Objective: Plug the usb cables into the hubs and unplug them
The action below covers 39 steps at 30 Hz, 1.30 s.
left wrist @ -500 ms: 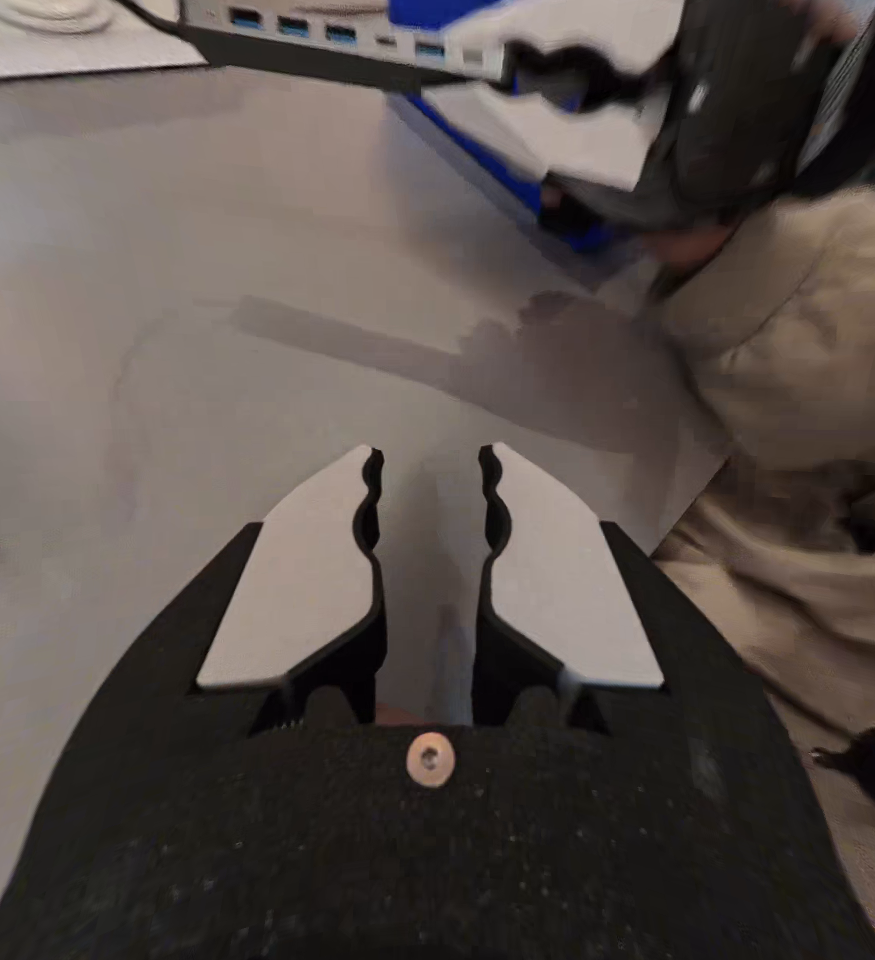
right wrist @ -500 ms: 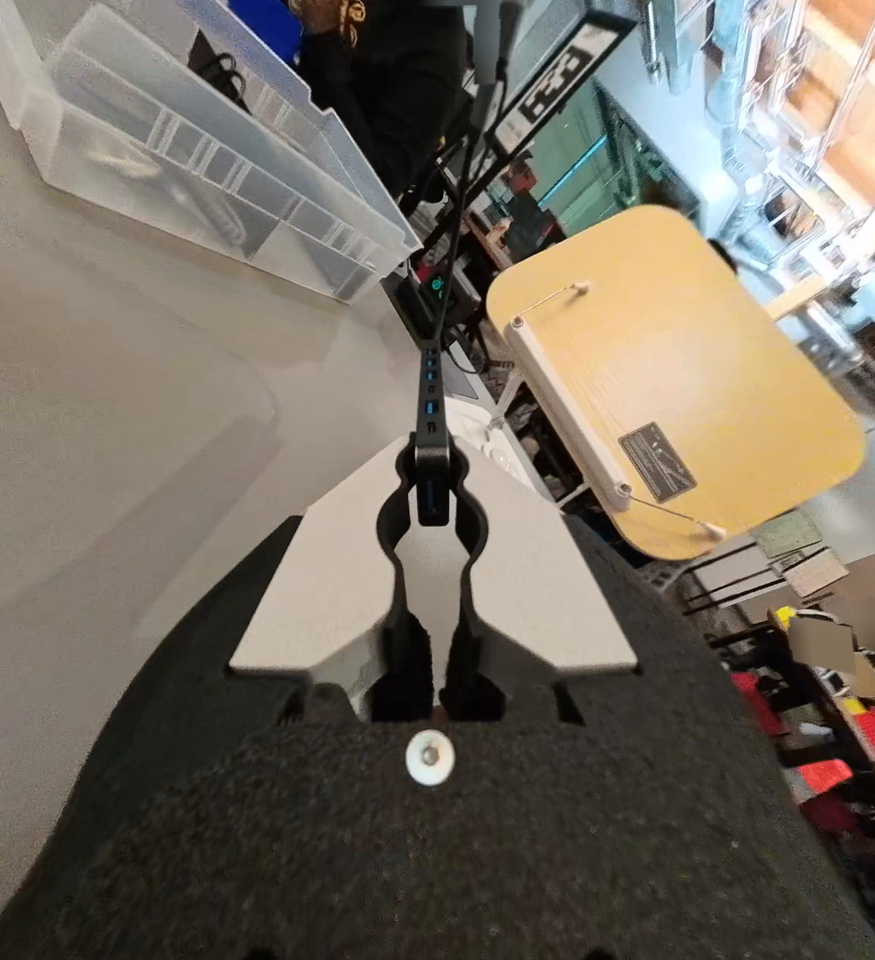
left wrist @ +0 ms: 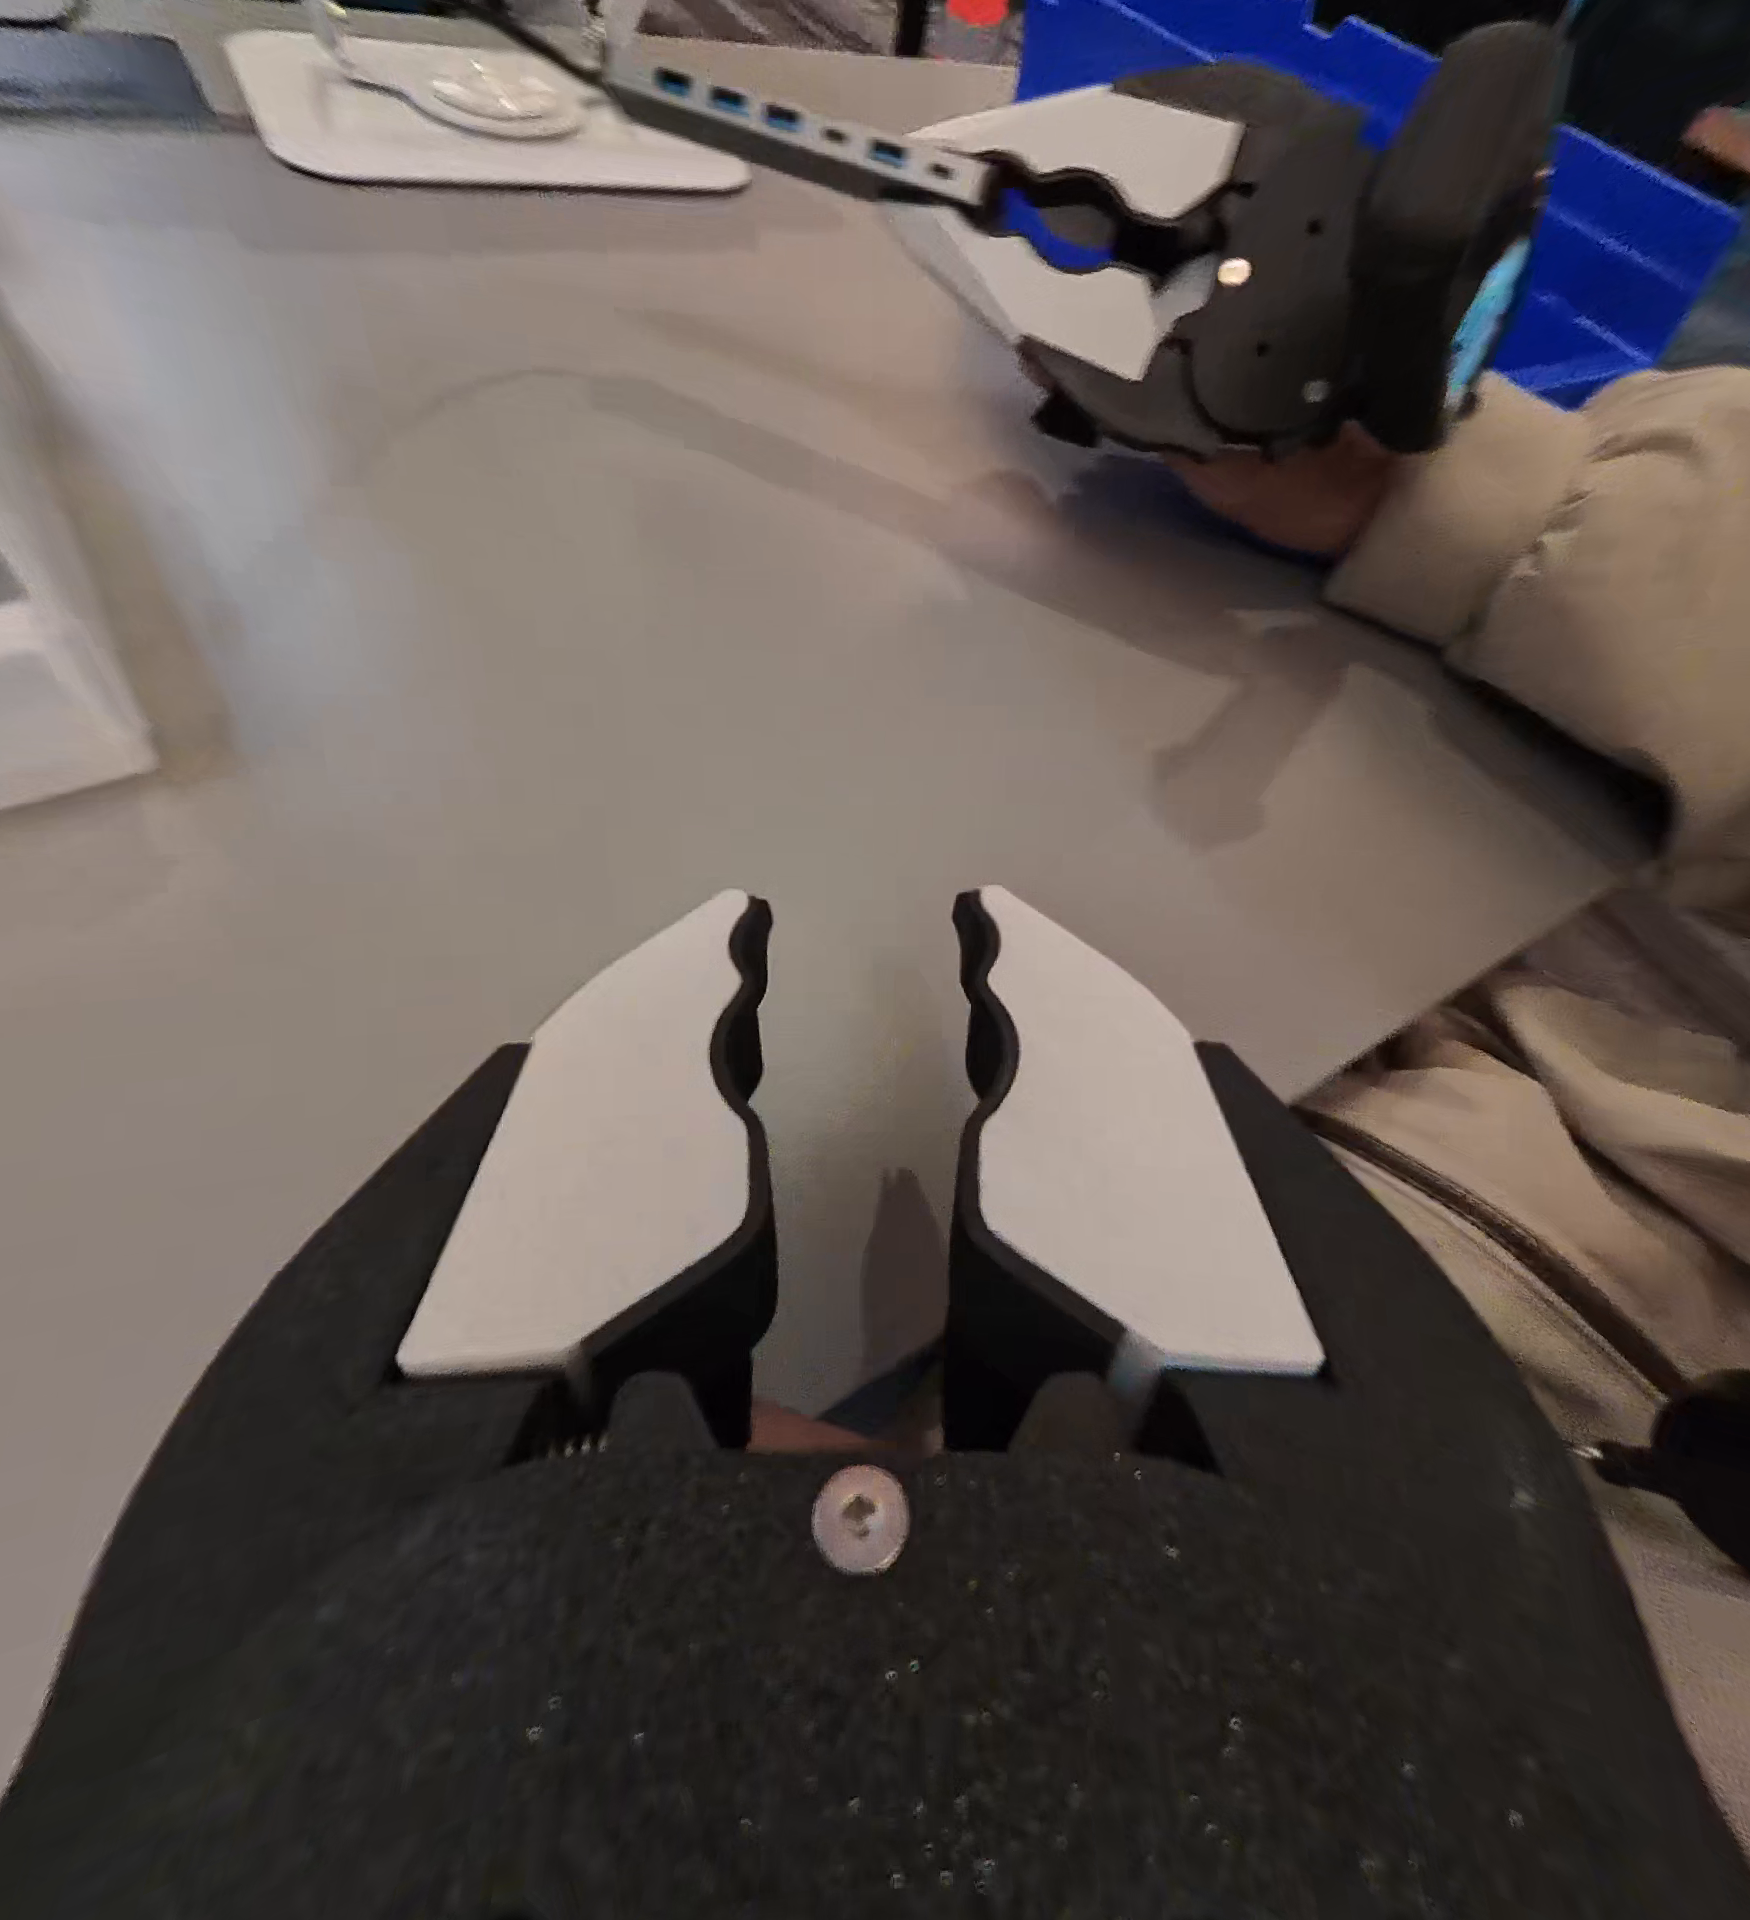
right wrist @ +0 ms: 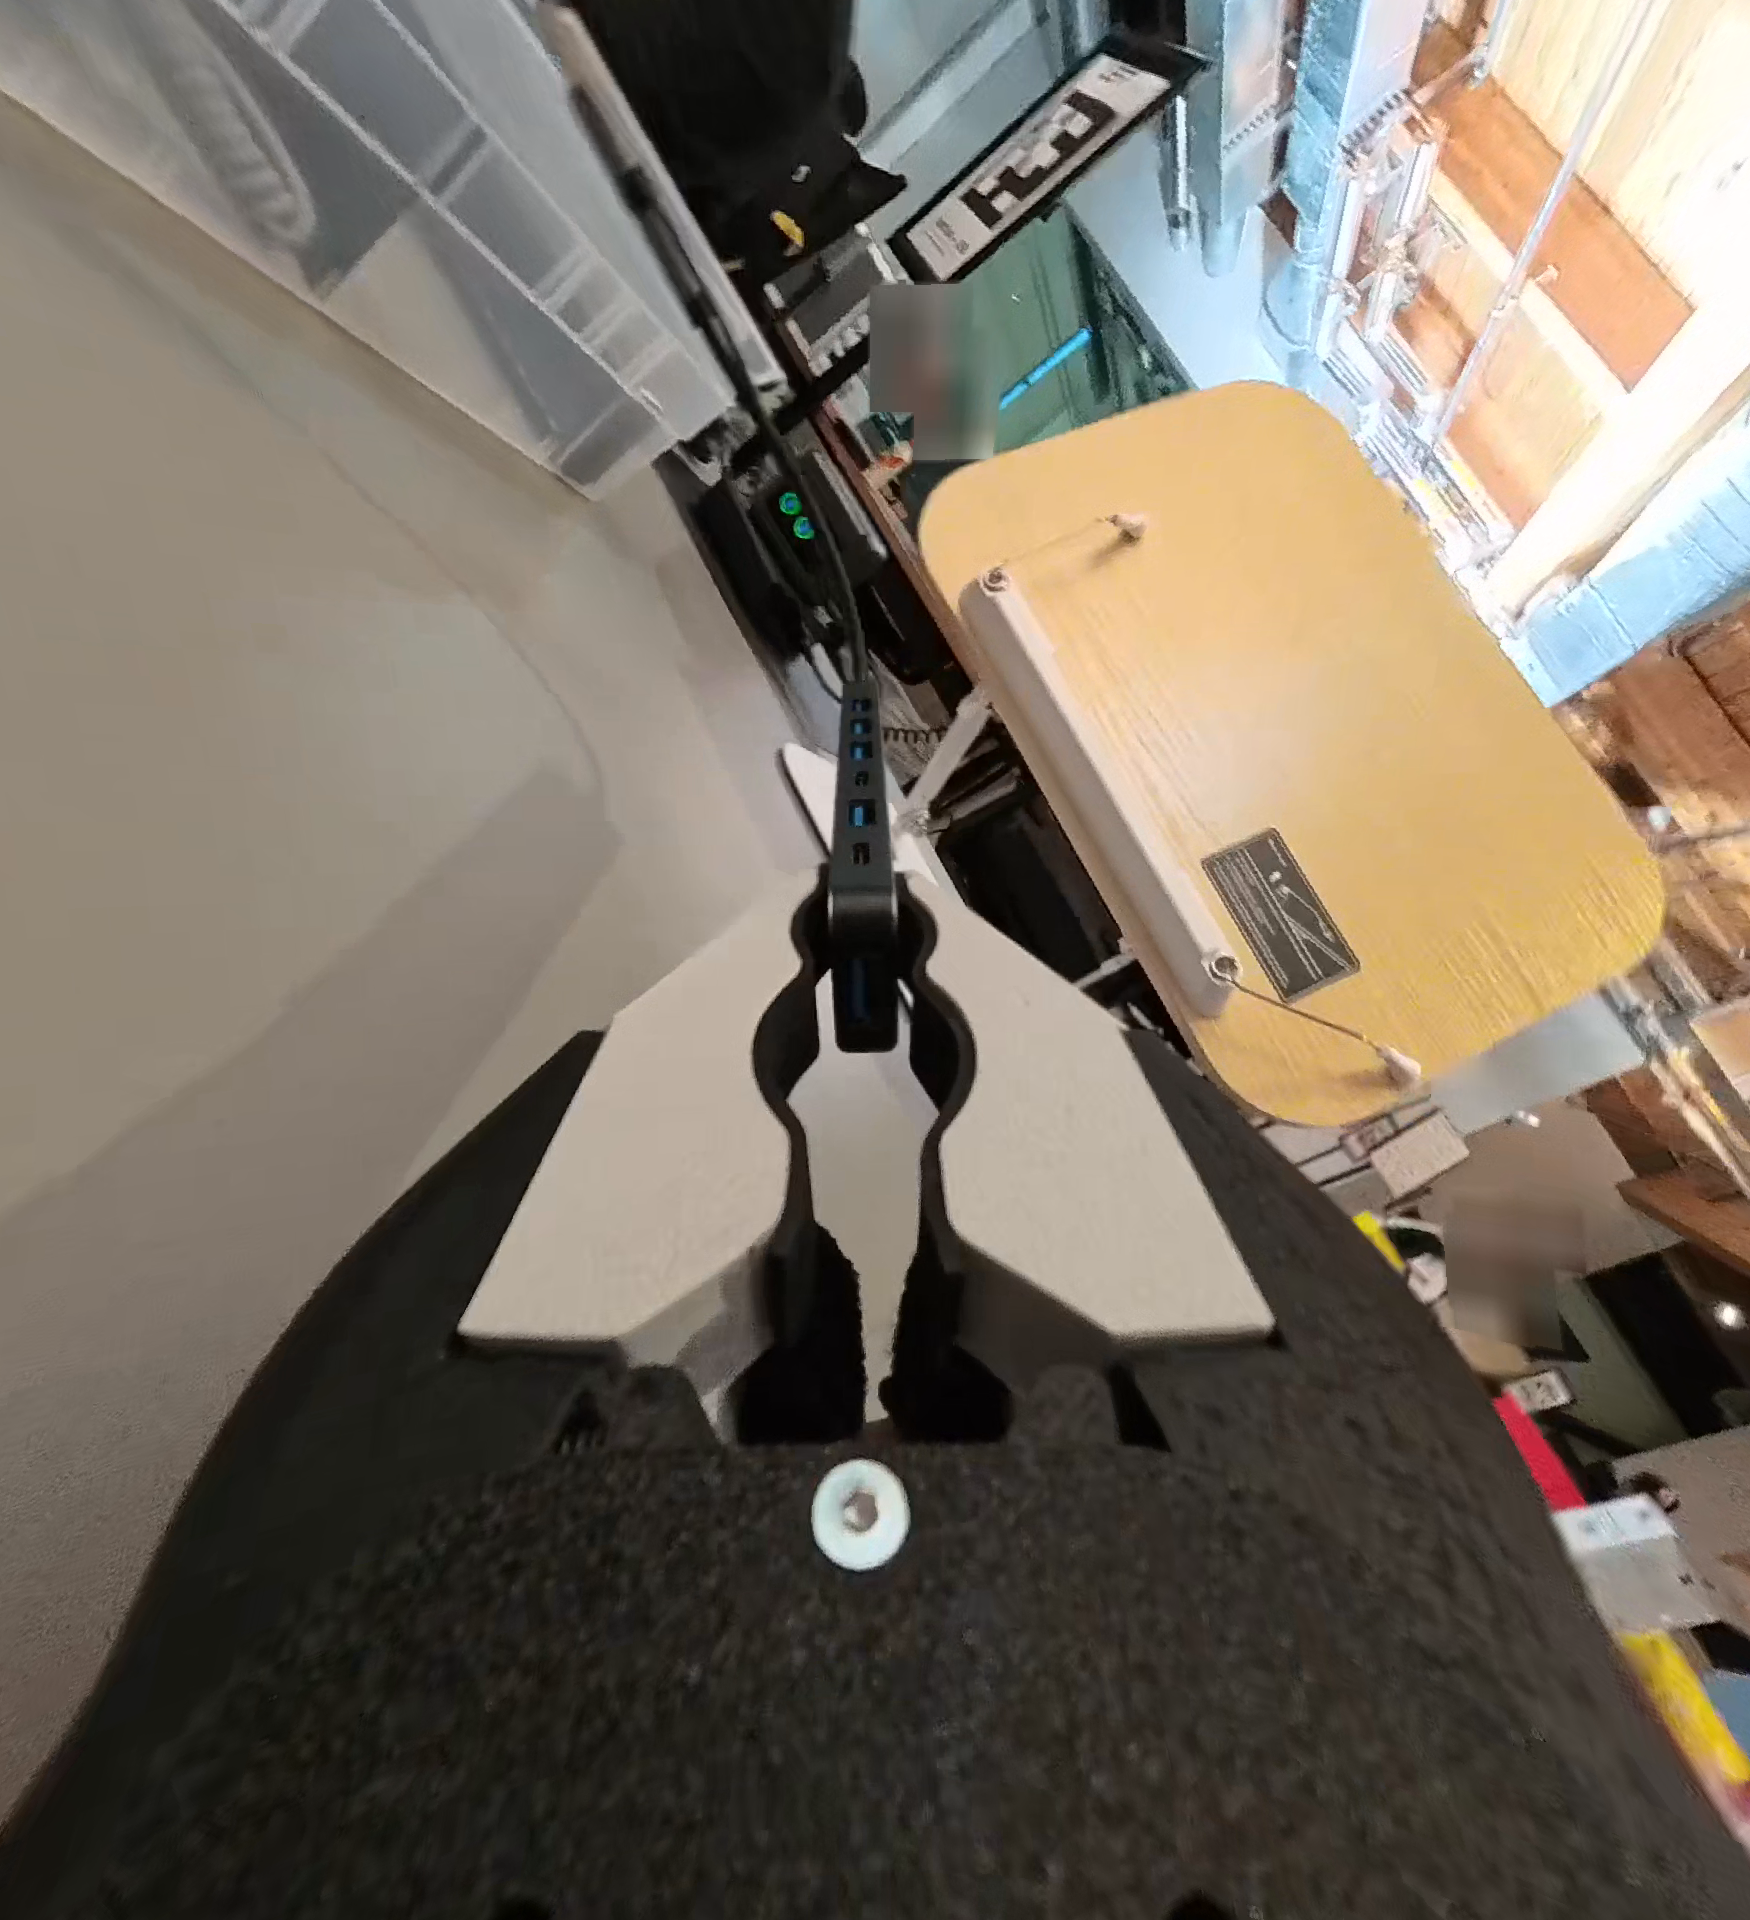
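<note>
Grey hub (left wrist: 809, 140) gripped at its end by my right gripper (right wrist: 863, 935), held above tabletop (left wrist: 538, 623) — left gripper (left wrist: 860, 935) open, empty. No cable in view, ports bare — plugging not begun, I judge.

The left tongs (left wrist: 862, 925) hang parted and empty over the grey table (left wrist: 538, 644). Far right, the right tongs (left wrist: 996, 192) pinch the end of a grey hub (left wrist: 798, 130), lifted.
</note>
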Each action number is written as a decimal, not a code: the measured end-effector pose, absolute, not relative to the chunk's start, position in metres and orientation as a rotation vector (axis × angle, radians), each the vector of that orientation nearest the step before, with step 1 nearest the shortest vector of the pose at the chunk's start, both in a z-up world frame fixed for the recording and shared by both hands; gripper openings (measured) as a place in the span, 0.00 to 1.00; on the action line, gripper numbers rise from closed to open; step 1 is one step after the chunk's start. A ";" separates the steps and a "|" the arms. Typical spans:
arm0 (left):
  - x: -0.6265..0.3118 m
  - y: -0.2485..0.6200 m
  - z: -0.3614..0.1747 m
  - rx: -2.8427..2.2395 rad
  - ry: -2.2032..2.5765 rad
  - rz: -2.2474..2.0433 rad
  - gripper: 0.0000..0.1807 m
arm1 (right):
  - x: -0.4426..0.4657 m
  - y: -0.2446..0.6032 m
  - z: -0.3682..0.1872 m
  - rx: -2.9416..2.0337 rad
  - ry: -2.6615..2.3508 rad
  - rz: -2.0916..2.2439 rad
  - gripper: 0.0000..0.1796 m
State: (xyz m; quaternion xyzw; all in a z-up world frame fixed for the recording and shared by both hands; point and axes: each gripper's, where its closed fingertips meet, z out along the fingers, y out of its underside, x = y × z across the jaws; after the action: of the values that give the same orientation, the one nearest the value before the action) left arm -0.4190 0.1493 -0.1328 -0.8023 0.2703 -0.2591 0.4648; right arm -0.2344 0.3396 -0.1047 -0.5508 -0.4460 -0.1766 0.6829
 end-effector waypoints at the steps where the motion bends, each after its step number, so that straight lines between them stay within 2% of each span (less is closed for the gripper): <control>1: -0.423 0.155 -0.130 -1.963 0.647 -0.620 0.20 | -0.231 0.341 -0.103 -1.259 -0.969 -0.380 0.05; 6: -0.458 0.204 -0.113 -1.993 0.615 -0.554 0.22 | -0.229 0.343 -0.098 -1.249 -0.933 -0.409 0.05; 15: -0.521 0.340 -0.086 -2.153 1.050 -0.127 0.25 | -0.230 0.344 -0.102 -1.269 -0.941 -0.390 0.05; 24: -0.502 0.380 -0.154 -2.431 1.494 -0.210 0.24 | -0.226 0.348 -0.102 -1.301 -0.916 -0.365 0.05; 33: -0.519 0.386 -0.162 -2.276 1.751 0.117 0.23 | -0.228 0.347 -0.105 -1.306 -0.935 -0.350 0.05; 35: -0.521 0.391 -0.170 -2.315 1.734 0.109 0.20 | -0.228 0.348 -0.106 -1.313 -0.935 -0.342 0.05; 38: -0.521 0.390 -0.181 -2.403 1.700 0.023 0.09 | -0.228 0.348 -0.106 -1.319 -0.933 -0.336 0.05; 39: -0.520 0.392 -0.178 -2.400 1.676 0.017 0.09 | -0.227 0.348 -0.106 -1.319 -0.932 -0.337 0.05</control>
State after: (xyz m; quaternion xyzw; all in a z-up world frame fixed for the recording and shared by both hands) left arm -0.5203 0.3922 -0.1783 -0.8152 0.5692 0.0057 0.1072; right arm -0.2273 0.3481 -0.1061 -0.5873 -0.4148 -0.1500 0.6786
